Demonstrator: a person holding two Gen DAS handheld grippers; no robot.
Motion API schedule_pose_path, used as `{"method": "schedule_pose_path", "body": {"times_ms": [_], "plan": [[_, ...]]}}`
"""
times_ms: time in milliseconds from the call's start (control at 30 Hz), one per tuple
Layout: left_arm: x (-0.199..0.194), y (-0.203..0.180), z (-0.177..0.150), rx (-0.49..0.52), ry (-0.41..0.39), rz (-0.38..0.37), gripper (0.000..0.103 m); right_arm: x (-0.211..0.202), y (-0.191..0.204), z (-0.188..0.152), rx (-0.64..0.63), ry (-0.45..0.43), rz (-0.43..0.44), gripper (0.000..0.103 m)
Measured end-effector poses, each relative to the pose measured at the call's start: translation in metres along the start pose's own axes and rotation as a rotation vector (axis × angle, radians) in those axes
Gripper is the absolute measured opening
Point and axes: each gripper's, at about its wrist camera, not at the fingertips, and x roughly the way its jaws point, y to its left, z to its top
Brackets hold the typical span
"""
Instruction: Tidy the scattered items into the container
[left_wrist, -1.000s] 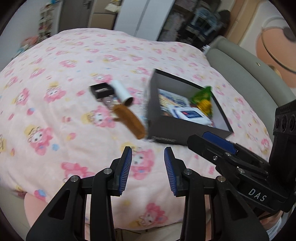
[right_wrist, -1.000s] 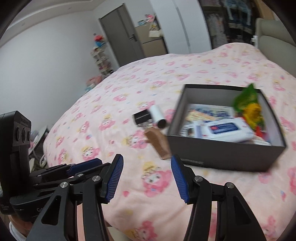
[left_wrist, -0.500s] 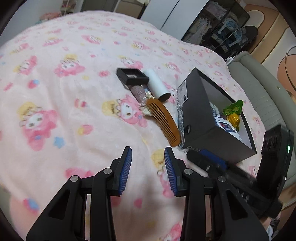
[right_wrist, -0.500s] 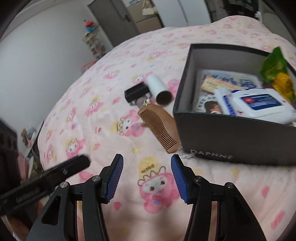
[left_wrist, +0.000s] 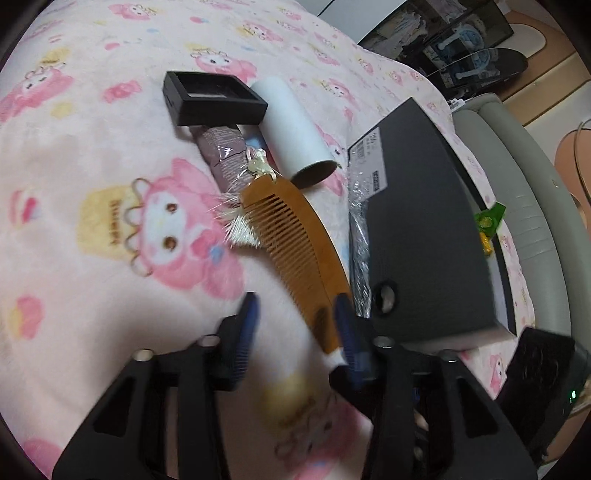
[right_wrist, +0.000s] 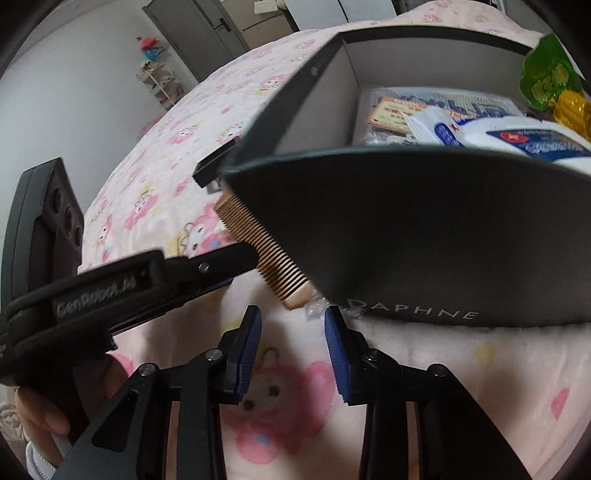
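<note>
Landmark: the dark box (left_wrist: 424, 236), marked DAPHNE on its front wall (right_wrist: 424, 240), sits on the pink cartoon-print blanket (left_wrist: 92, 166).
Left gripper (left_wrist: 297, 325): its jaws have just been opening and stand spread, straddling the near end of the wooden comb (left_wrist: 295, 240) just left of the box; the picture is blurred here, so I would not swear that either pad is clear of the wood.
Right gripper (right_wrist: 291, 345): its jaws have just been closing and are partly spread with only blanket between them, low before the box's front wall, near its left corner.
Wooden comb: lies on the blanket along the box's left wall, its near end at the box's front corner (right_wrist: 266, 251).
White tube (left_wrist: 295, 129): on its side left of the box, beyond the comb.
Small black tray (left_wrist: 210, 98): further left of the box, beside the tube.
Wrapped packet (left_wrist: 229, 155): between tray and comb, partly under them.
Inside the box: a white pouch with blue print (right_wrist: 517, 136), a green snack packet (right_wrist: 546, 74) and printed paper (right_wrist: 399, 114).
Crinkled clear plastic (left_wrist: 358, 221): against the box's left wall.
</note>
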Motion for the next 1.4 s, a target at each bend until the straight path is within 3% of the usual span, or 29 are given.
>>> {"method": "schedule_pose_path", "body": {"times_ms": [67, 133, 167, 300, 633, 900, 967, 1000, 1033, 1200, 1400], "plan": [[0.008, -0.004, 0.002, 0.007, -0.003, 0.015, 0.05, 0.002, -0.003, 0.0, 0.003, 0.004, 0.007, 0.031], [0.009, -0.01, 0.001, 0.024, -0.012, 0.012, 0.025, 0.001, -0.003, -0.001, 0.003, 0.002, 0.006, 0.031], [0.008, -0.013, 0.0, 0.028, -0.018, 0.006, 0.021, 0.0, -0.003, -0.002, 0.003, 0.001, 0.004, 0.031], [-0.001, -0.016, -0.008, 0.017, -0.024, 0.007, 0.014, -0.007, -0.006, -0.003, 0.008, -0.009, -0.003, 0.031], [-0.027, -0.015, -0.051, -0.056, -0.013, -0.033, 0.01, -0.027, -0.019, -0.024, 0.044, 0.022, 0.02, 0.031], [-0.045, -0.02, -0.09, -0.049, 0.045, -0.075, 0.01, -0.053, -0.026, -0.037, 0.095, -0.001, 0.056, 0.031], [-0.047, -0.024, -0.099, 0.013, 0.093, -0.108, 0.023, -0.058, -0.024, -0.039, 0.083, -0.003, 0.063, 0.031], [-0.05, -0.022, -0.103, 0.049, 0.1, -0.095, 0.039, -0.059, -0.023, -0.04, 0.08, 0.001, 0.069, 0.031], [-0.054, -0.018, -0.104, 0.059, 0.088, -0.059, 0.047, -0.057, -0.021, -0.042, 0.08, 0.005, 0.071, 0.031], [-0.076, 0.007, -0.097, -0.006, 0.019, -0.022, 0.047, -0.043, -0.015, -0.054, 0.061, 0.051, 0.069, 0.031], [-0.06, 0.014, -0.071, 0.046, -0.037, 0.102, 0.044, -0.033, -0.016, -0.055, 0.072, 0.054, 0.062, 0.032]]}}
